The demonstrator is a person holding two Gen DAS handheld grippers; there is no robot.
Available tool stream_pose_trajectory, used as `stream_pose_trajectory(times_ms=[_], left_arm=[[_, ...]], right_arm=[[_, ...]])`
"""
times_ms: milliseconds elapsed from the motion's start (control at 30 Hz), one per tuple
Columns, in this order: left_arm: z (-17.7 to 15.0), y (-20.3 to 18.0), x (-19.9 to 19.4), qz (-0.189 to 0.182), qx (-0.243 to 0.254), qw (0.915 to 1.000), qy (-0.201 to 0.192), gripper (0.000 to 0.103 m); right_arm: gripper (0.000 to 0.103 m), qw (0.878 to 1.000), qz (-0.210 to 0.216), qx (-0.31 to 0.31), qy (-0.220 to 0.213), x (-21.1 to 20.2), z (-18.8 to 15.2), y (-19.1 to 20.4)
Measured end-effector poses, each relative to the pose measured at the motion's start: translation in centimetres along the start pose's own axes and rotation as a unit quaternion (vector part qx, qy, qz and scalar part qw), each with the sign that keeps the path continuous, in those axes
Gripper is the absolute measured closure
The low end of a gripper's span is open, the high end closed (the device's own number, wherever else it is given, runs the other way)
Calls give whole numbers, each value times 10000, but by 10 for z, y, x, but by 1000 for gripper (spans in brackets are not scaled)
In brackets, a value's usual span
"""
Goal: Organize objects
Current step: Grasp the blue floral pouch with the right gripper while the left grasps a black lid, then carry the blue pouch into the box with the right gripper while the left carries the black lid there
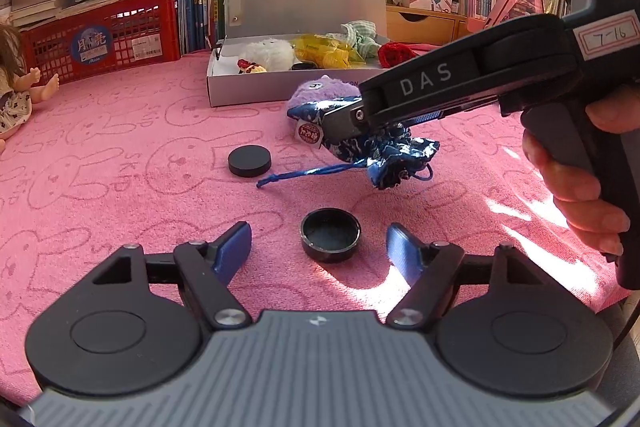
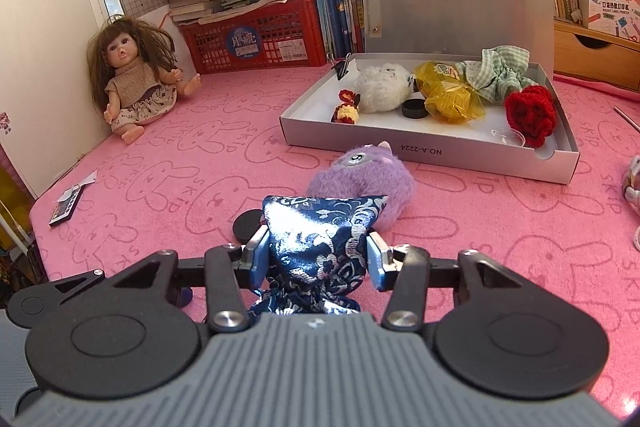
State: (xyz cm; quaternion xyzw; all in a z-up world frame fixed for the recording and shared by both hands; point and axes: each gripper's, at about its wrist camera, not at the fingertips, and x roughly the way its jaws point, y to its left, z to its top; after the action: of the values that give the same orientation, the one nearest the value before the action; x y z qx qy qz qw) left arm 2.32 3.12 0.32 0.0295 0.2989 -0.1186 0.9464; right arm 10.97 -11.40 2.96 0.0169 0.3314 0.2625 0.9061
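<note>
right claw (image 2: 316, 259) clamped on dark-blue brocade drawstring pouch (image 2: 320, 239), lifted above pink surface (image 2: 160, 179) | left claw (image 1: 319, 251) apart, empty | pouch likely soft, light, slippery; grip mid-body, not cord

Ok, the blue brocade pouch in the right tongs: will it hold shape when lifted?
Probably not: the blue brocade pouch sags and bunches below the right tongs. Its drawstring trails loose and may snag. It looks light.

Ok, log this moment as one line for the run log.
right gripper: shut on blue brocade drawstring pouch, lifted | left gripper: open, over black round cap | grey cardboard box: open, part-filled
</note>
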Motion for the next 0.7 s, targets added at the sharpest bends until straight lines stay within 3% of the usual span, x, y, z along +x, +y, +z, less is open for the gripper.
stream_pose_trajectory(times_ms=[533, 700], left_arm=[[5, -4, 0, -97, -119, 9999, -25, 63], [10, -5, -2, -107, -135, 9998, -82, 65]], right_arm=[[52, 9980, -512, 12, -381, -22, 4, -17], [52, 9968, -660, 22, -453, -27, 5, -21]])
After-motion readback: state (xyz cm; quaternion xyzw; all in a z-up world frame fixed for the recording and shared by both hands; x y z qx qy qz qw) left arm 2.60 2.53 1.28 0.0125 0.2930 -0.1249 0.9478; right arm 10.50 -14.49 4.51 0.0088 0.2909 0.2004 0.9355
